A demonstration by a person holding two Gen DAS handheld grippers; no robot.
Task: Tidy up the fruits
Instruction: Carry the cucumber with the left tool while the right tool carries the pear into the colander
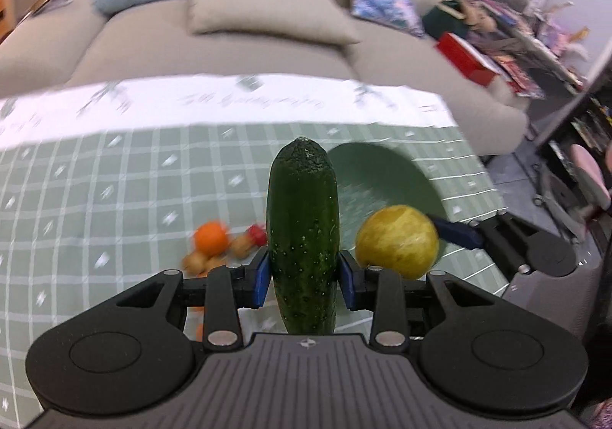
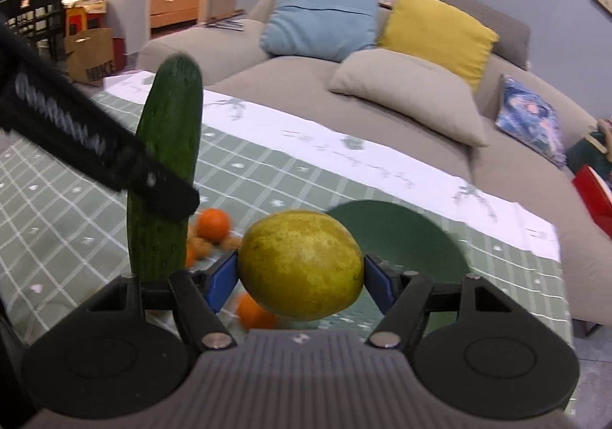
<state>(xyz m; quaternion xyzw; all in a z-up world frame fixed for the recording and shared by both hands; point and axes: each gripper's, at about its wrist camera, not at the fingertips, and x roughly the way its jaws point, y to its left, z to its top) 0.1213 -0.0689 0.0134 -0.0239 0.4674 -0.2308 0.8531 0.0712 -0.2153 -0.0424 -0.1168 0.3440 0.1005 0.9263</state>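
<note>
Fruit filled both of my tools at that moment. My left gripper [image 1: 303,278] had its 2 blue fingers [image 1: 261,281] drawn in narrow against the long dark green cucumber [image 1: 303,230], clamped around its lower part so that it stood nearly upright above the green checked cloth of the counter [image 1: 95,180]. My right gripper [image 2: 302,278] had its fingers [image 2: 222,278] spread fairly wide, pressed on either side of the round yellow-green pear-like fruit [image 2: 302,264], which hung clear of the cloth too.

Below and between them lay a blurred heap of small fruit: a bright orange mandarin [image 2: 213,224], a few tan nut-like pieces and 1 small red piece. Behind my yellow fruit sat the dark green round plate [image 2: 401,238], which looked empty as far as I could see and which I took for the likely place to set things down.

I judged the cucumber stiff, fairly heavy and waxy, so held low it could tip or slide; a hold nearer the middle would have steadied it. The yellow fruit seemed firm but smooth and rounded, apt to roll out of a loose pinch, so across its widest part was where I wanted the pads.
</note>
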